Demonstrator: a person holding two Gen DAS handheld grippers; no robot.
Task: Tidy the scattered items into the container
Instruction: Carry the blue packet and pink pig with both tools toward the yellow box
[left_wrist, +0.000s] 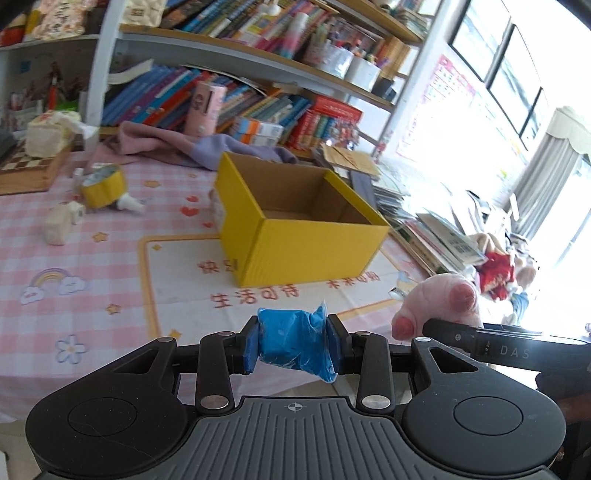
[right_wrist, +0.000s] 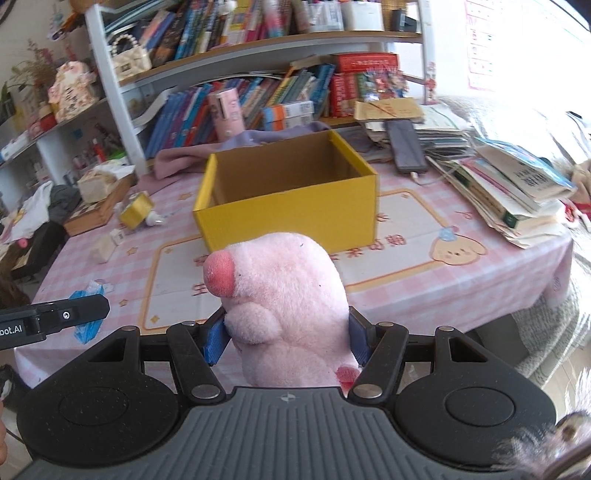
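Left wrist view: the left gripper (left_wrist: 291, 345) is clenched on a crumpled blue plastic packet (left_wrist: 293, 345), pressed between both pads above the pink checked tablecloth (left_wrist: 55, 254). The open yellow box (left_wrist: 295, 225) sits straight ahead of the fingers, well apart. A yellow tape roll (left_wrist: 101, 186) lies far ahead to the left.

Right wrist view: the right gripper (right_wrist: 288, 339) grasps a pink plush pig (right_wrist: 288, 306), squeezed between its blue pads, snout turned left. The yellow box (right_wrist: 288, 192) stands directly beyond it. The left gripper's finger (right_wrist: 55, 317) enters at the left.
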